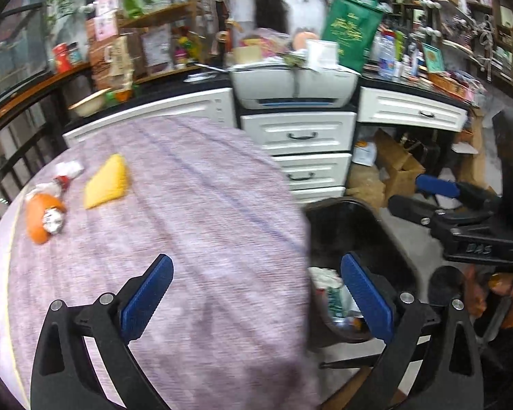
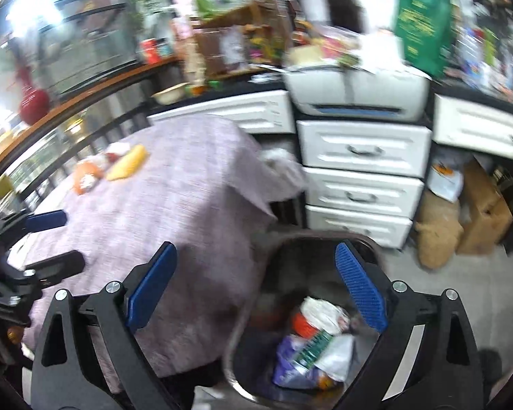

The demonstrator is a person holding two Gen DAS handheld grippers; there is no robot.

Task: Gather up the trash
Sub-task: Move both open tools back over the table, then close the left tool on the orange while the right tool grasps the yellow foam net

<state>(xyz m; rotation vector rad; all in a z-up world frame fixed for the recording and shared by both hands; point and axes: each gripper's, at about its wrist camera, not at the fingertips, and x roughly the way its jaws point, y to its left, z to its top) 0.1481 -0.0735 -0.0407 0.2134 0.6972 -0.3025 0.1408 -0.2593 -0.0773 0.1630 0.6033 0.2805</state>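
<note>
Trash bin (image 2: 311, 239): black, open-topped, stood on the floor just beside the cloth-covered table; held a heap of wrappers and packets (image 2: 314, 338), white, orange, purple and green, lying at its bottom. Yellow packet (image 1: 106, 181): flat, lay on the tabletop at its far side. Orange wrapper (image 1: 41, 217): crumpled, lay near the yellow one. White-and-red crumpled wrapper (image 1: 66, 172): lay between them, toward the table edge.
</note>
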